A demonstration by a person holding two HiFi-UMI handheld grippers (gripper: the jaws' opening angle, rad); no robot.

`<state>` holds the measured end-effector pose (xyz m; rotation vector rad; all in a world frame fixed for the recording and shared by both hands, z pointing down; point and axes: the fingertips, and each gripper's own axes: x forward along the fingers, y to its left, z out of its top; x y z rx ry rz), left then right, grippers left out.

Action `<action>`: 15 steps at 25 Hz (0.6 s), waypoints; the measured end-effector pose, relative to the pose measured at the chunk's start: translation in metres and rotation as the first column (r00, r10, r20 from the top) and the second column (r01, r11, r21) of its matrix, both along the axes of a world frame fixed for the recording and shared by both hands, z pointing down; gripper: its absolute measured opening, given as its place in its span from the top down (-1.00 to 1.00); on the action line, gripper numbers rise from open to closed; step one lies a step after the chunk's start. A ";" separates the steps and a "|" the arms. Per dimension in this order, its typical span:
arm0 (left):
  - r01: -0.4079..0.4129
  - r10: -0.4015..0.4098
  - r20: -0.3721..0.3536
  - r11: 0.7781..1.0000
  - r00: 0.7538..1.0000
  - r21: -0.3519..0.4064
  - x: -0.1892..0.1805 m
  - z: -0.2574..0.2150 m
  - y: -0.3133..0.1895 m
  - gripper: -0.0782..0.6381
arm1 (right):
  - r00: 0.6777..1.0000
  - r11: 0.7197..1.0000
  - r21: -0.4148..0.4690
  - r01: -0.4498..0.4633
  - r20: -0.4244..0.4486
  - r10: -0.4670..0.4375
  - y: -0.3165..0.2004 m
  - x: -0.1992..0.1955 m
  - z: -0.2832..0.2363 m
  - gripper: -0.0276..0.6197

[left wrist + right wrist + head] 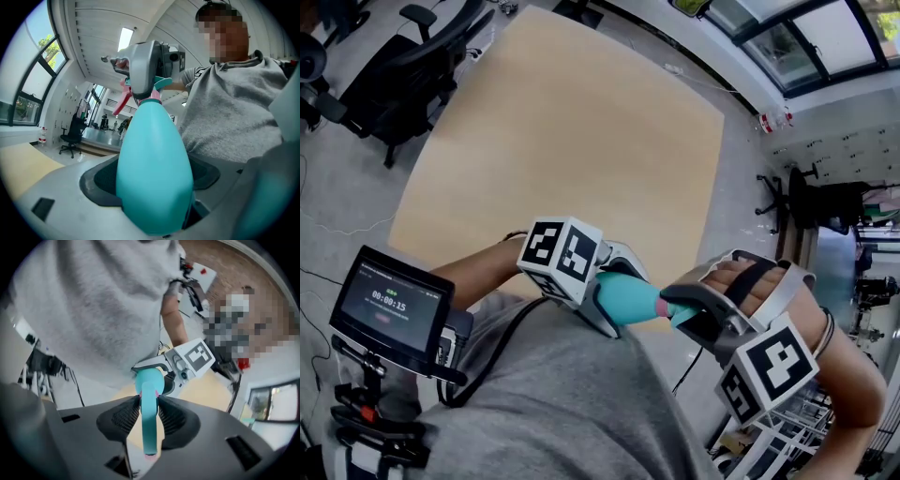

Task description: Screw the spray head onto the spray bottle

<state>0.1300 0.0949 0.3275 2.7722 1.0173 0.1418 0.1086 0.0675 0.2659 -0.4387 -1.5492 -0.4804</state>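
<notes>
Bottle (153, 159) clamped level in left gripper (154, 192) as anchor. Right gripper (149, 414) pinches spray head (149, 434) at bottle's 3 o'clock in head view, mid-air by chest, likely to twist it on.

Even daylight comes through tall windows (28, 79) and roof glazing (811, 37); the pale worktop (572, 141) is bright, its shadows soft and faint; both gripper views bulge fish-eye fashion, darkening to black at rounded corners; the close teal bottle (154, 178) looks slightly soft.
</notes>
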 end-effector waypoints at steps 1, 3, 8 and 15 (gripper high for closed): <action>0.007 -0.007 0.017 1.000 1.000 -0.002 0.001 0.001 0.000 -0.32 | 0.995 0.995 -0.027 -0.095 -0.023 0.094 -0.001 0.001 0.001 0.51; 0.023 -0.022 0.054 1.000 0.998 -0.016 0.002 0.004 -0.001 -0.32 | 0.954 0.954 -0.059 -0.295 -0.078 0.290 -0.003 0.005 0.006 0.51; 0.055 -0.052 0.120 0.998 0.991 -0.019 0.005 0.005 -0.001 -0.32 | 0.594 0.567 -0.178 -0.804 -0.269 0.758 -0.006 0.015 0.008 0.51; 0.070 -0.067 0.092 0.997 0.994 -0.025 0.007 -0.005 -0.007 -0.32 | 0.554 0.496 -0.251 -0.831 -0.315 0.770 -0.011 0.010 -0.003 0.51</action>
